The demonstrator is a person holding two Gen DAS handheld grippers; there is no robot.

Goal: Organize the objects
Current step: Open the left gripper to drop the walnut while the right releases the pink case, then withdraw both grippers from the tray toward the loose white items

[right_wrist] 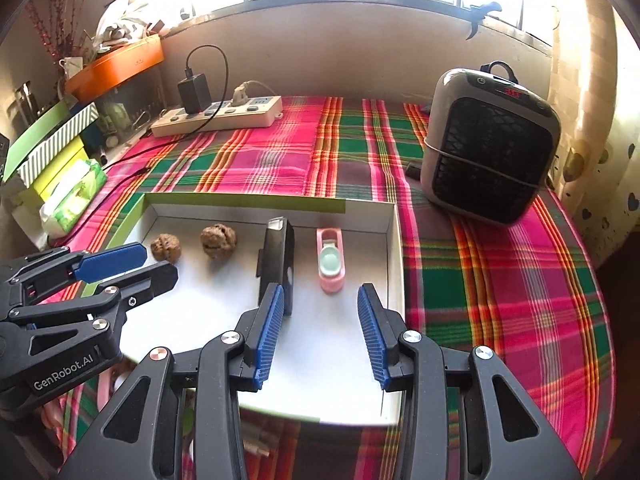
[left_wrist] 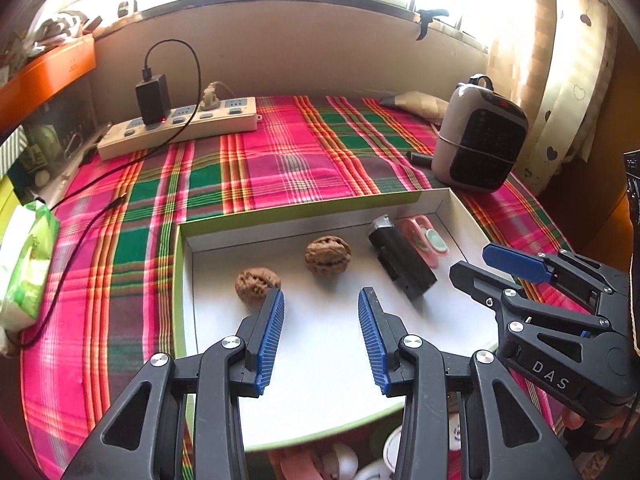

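Nearest: left gripper [left_wrist: 321, 300] and right gripper [right_wrist: 321, 296], blue-padded jaws spread, nothing between them, above a shallow white cardboard tray with green rim [right_wrist: 244, 199]. In tray, side by side: two brown wrinkled walnuts [left_wrist: 258, 283] [left_wrist: 328, 256], black rectangular device [right_wrist: 278, 260], pink plastic clip-like item [right_wrist: 331, 260]. Beyond, on plaid cloth [right_wrist: 280, 152]: grey fan heater [right_wrist: 490, 144], white power strip [right_wrist: 218, 117].
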